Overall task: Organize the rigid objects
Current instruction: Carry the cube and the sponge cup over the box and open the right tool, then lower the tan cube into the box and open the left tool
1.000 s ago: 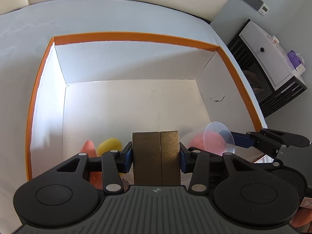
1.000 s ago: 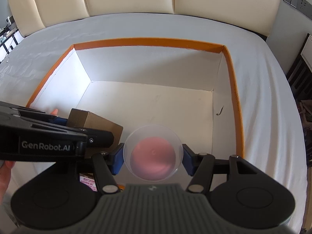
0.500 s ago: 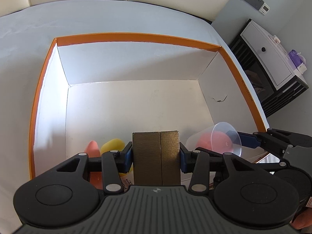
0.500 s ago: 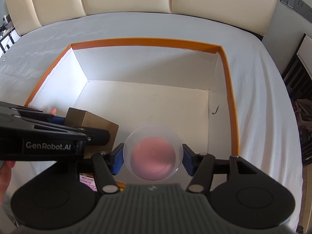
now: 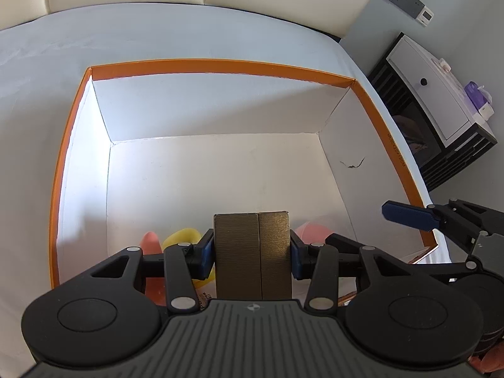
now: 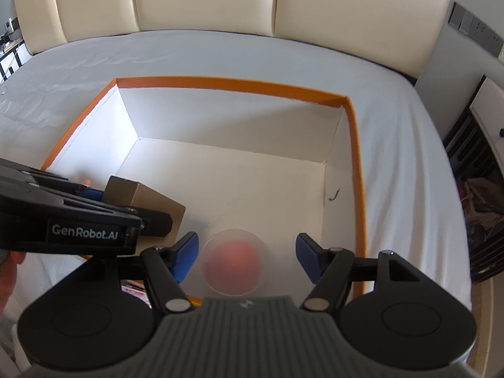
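Observation:
My left gripper (image 5: 252,252) is shut on a brown-gold rectangular box (image 5: 252,255), held above the near part of a big orange-rimmed white carton (image 5: 220,66). The box also shows in the right wrist view (image 6: 145,197). My right gripper (image 6: 245,258) is open, its blue pads apart, above a clear plastic cup with a pink bottom (image 6: 233,263) that now lies free below the fingers inside the carton (image 6: 233,83). In the left wrist view the cup (image 5: 312,230) peeks out beside the box.
A yellow object (image 5: 182,236) and an orange-pink object (image 5: 151,242) lie at the carton's near left floor. The carton sits on a white bed with a cream headboard (image 6: 204,0). A white-and-black nightstand (image 5: 441,110) stands to the right.
My right gripper has opened and let go of the clear cup, which dropped into the carton. Both grippers have risen and pulled back a little. The left still holds the box.

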`<action>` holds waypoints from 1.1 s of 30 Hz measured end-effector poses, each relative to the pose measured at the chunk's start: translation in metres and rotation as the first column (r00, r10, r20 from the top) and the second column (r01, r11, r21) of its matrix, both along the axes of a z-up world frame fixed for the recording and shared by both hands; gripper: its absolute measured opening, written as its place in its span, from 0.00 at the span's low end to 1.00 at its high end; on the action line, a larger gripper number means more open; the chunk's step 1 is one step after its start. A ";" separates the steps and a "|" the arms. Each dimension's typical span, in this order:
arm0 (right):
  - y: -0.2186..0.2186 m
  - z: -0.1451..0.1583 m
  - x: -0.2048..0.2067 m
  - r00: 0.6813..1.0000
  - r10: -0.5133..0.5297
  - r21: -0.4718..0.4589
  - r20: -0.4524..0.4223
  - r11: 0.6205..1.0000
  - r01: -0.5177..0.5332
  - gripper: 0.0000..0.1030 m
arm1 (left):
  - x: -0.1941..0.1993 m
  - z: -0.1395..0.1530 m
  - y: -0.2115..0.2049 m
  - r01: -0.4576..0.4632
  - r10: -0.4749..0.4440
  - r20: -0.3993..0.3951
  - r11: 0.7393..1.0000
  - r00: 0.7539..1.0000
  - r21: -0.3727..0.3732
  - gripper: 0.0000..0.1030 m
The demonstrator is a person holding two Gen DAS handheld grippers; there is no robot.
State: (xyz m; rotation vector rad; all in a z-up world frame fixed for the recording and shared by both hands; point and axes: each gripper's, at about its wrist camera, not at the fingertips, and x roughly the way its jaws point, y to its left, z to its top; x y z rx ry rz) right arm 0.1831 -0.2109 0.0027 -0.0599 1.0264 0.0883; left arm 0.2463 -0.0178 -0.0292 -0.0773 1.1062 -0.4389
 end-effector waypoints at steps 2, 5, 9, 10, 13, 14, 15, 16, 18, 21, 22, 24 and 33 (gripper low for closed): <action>-0.001 0.002 -0.003 1.000 -0.003 -0.018 0.014 1.000 0.003 0.66 | 0.000 0.000 -0.001 0.001 -0.001 0.000 1.000 1.000 0.000 0.50; -0.002 0.006 -0.007 0.999 -0.007 -0.033 0.033 0.999 0.009 0.66 | 0.000 0.001 -0.002 0.001 -0.001 0.000 1.000 1.000 -0.002 0.50; -0.002 0.009 -0.008 0.999 -0.013 -0.044 0.049 0.999 0.016 0.67 | 0.001 0.000 0.000 -0.005 0.005 -0.003 1.000 1.000 0.002 0.50; -0.002 0.009 -0.008 0.999 -0.016 -0.044 0.050 0.999 0.018 0.67 | 0.000 0.000 0.000 -0.007 0.007 -0.002 1.000 1.000 0.001 0.51; -0.003 0.011 -0.009 0.998 -0.025 -0.043 0.057 0.999 0.028 0.68 | 0.000 0.001 0.003 -0.015 0.015 -0.001 1.000 1.000 -0.016 0.54; -0.003 0.011 -0.009 0.998 -0.028 -0.043 0.059 0.999 0.030 0.68 | 0.000 0.002 0.003 -0.016 0.016 0.003 1.000 1.000 -0.019 0.55; -0.003 0.012 -0.007 0.998 -0.030 -0.043 0.062 0.999 0.033 0.68 | 0.000 0.003 0.004 -0.017 0.017 0.008 1.000 1.000 -0.021 0.55; -0.004 0.013 -0.008 0.997 -0.033 -0.044 0.065 0.998 0.036 0.68 | 0.000 0.004 0.004 -0.019 0.019 0.012 1.000 1.000 -0.025 0.55; -0.004 0.015 -0.007 0.996 -0.040 -0.044 0.073 0.998 0.044 0.68 | -0.002 0.007 0.006 -0.023 0.024 0.022 0.999 0.999 -0.036 0.55; -0.005 0.020 -0.011 0.995 -0.047 -0.040 0.089 0.998 0.051 0.68 | -0.005 0.012 0.009 -0.030 0.032 0.045 0.998 0.998 -0.048 0.55; -0.005 0.022 -0.011 0.994 -0.051 -0.038 0.095 0.998 0.054 0.68 | -0.006 0.014 0.009 -0.032 0.035 0.054 0.998 0.998 -0.052 0.55; -0.006 0.026 -0.014 0.992 -0.061 -0.031 0.111 0.997 0.065 0.68 | -0.010 0.020 0.011 -0.038 0.042 0.077 0.997 0.996 -0.063 0.55; -0.012 0.047 -0.040 0.974 -0.095 0.035 0.207 0.995 0.089 0.68 | -0.038 0.047 0.017 -0.041 0.064 0.224 0.993 0.972 -0.110 0.55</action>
